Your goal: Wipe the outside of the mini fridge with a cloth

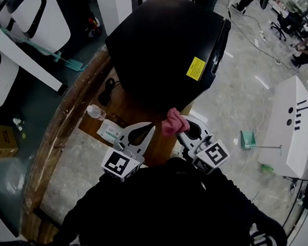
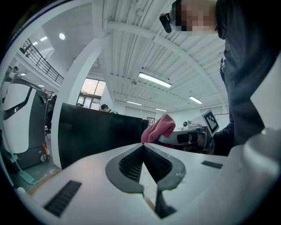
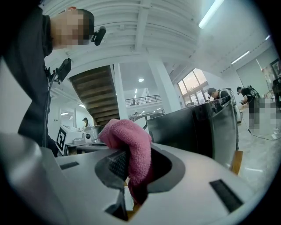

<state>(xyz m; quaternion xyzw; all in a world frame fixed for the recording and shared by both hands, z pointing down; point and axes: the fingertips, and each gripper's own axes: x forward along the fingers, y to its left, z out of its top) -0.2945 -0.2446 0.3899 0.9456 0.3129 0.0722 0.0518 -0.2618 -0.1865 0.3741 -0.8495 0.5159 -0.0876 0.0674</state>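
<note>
- The right gripper (image 1: 178,126) was clenched on the pink cloth (image 1: 172,122), which bunched out above the jaws as a soft wad.
- The left gripper (image 1: 144,131) had its jaws pressed together with nothing between them.
- The black mini fridge (image 1: 159,50) sat on the wooden table (image 1: 64,127), straight ahead of both grippers, its near face turned toward me.
- From the head view the cloth lay right at the bottom edge of that near face (I couldn't tell whether it touched). The right gripper was the nearer one.
- I judged the next move to be a push forward and up onto that face, then strokes across its width.
- A yellow label (image 1: 196,69) was on the fridge's right side.
- A water bottle (image 1: 95,113), a white-and-green packet (image 1: 111,131) and a black cable (image 1: 107,89) lay on the table to the fridge's left, out of the cloth's way. The idle left gripper just beside it was the closer obstacle.
</note>
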